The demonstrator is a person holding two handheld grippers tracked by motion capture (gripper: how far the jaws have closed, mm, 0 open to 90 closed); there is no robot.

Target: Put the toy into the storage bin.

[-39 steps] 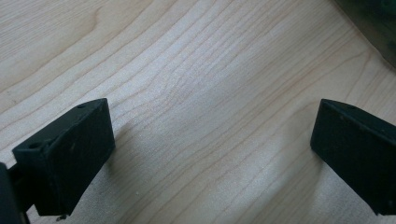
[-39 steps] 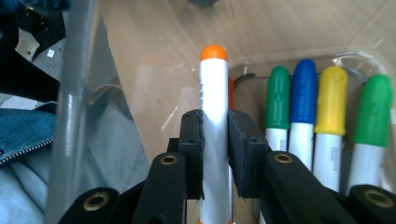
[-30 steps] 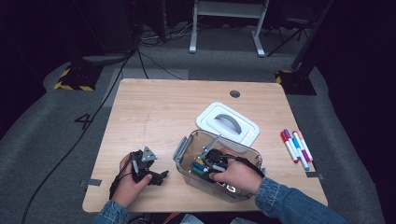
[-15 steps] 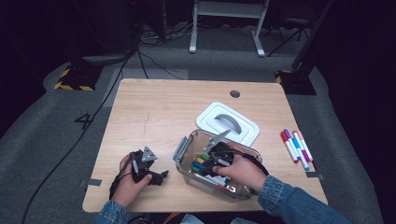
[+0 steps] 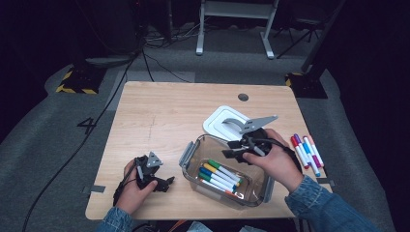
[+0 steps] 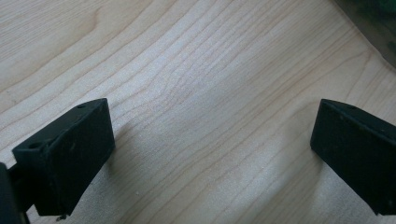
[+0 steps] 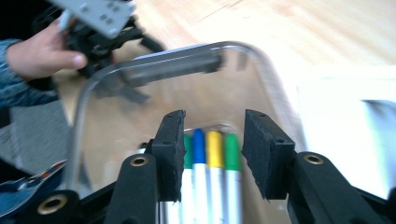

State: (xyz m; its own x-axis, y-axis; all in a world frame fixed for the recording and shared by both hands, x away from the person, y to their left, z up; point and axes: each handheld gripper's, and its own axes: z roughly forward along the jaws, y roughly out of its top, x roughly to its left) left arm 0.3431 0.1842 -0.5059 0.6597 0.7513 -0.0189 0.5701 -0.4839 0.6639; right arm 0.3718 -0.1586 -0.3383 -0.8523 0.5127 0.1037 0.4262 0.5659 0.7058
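Clear container (image 5: 193, 153) sits at table's (image 5: 159, 111) near edge w/ 4 markers (image 5: 218, 177) inside: green, blue, yellow, green caps. White lid (image 5: 220, 121) just behind it; 4 more markers (image 5: 305, 152) lie loose by the right edge. Right gripper (image 5: 235, 150) hovers over the container, jaws just been opening, nothing between them. Left gripper (image 5: 162, 182) rests near the front edge, jaws wide apart, empty. Far half of table is bare wood.

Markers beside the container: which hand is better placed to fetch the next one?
Right. The right tongs hang open and empty over the clear container, close to the loose markers at the table's right edge. The left tongs rest on the table's far side of it.
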